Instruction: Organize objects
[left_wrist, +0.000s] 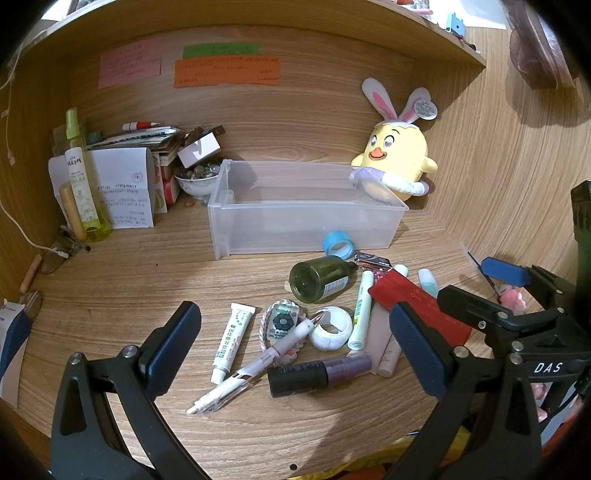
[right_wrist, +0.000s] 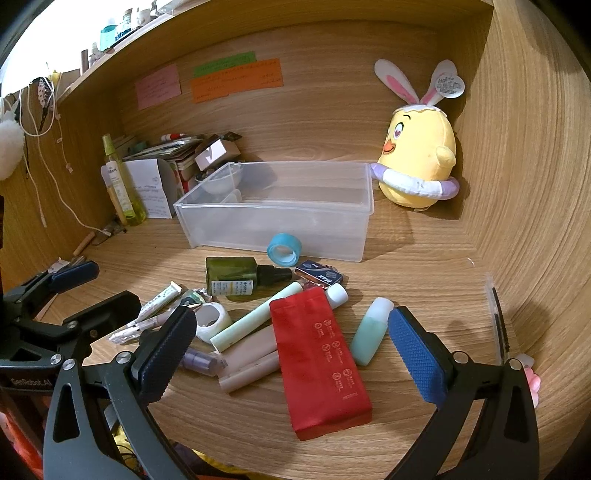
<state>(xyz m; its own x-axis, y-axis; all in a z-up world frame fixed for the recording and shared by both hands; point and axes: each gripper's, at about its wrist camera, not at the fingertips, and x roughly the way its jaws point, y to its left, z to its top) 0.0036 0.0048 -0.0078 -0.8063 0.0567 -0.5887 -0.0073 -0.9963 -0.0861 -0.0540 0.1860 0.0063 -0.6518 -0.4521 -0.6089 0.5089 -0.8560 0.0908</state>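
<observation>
The left gripper (left_wrist: 295, 354) is hovering over the wooden bench (left_wrist: 147, 288) with its fingers (left_wrist: 173, 343) spread wide and gripping nothing. Between them are lying a white tube (left_wrist: 232, 341), a white pen (left_wrist: 251, 371), a dark purple bottle (left_wrist: 319, 371), a white tape ring (left_wrist: 331, 328) and a small patterned charm (left_wrist: 282, 321). Just beyond the fingertips a dark green bottle (left_wrist: 322, 278) is lying on its side, and past it a blue tape roll (left_wrist: 338, 242) is leaning against the front wall of a clear plastic bin (left_wrist: 295, 221).

The right gripper (right_wrist: 291, 347) is also holding its fingers (right_wrist: 417, 354) spread apart, pinching nothing. A red pouch (right_wrist: 319, 362) is lying flat between them, reaching from the fingertips back toward the camera. A mint green bottle (right_wrist: 370, 332) is sitting just inside the right finger, close to its pad, though contact cannot be judged. A pale green tube (right_wrist: 255, 317) and a beige case (right_wrist: 249, 363) are lying on the left finger's side of the pouch. Farther ahead, the green bottle (right_wrist: 236, 275) and a small dark box (right_wrist: 319, 277) are resting in front of the bin (right_wrist: 280, 229), with the tape roll (right_wrist: 283, 249) against it.

A yellow chick plush (right_wrist: 417, 162) with rabbit ears is standing beyond the bin's right end, against the back wall.
</observation>
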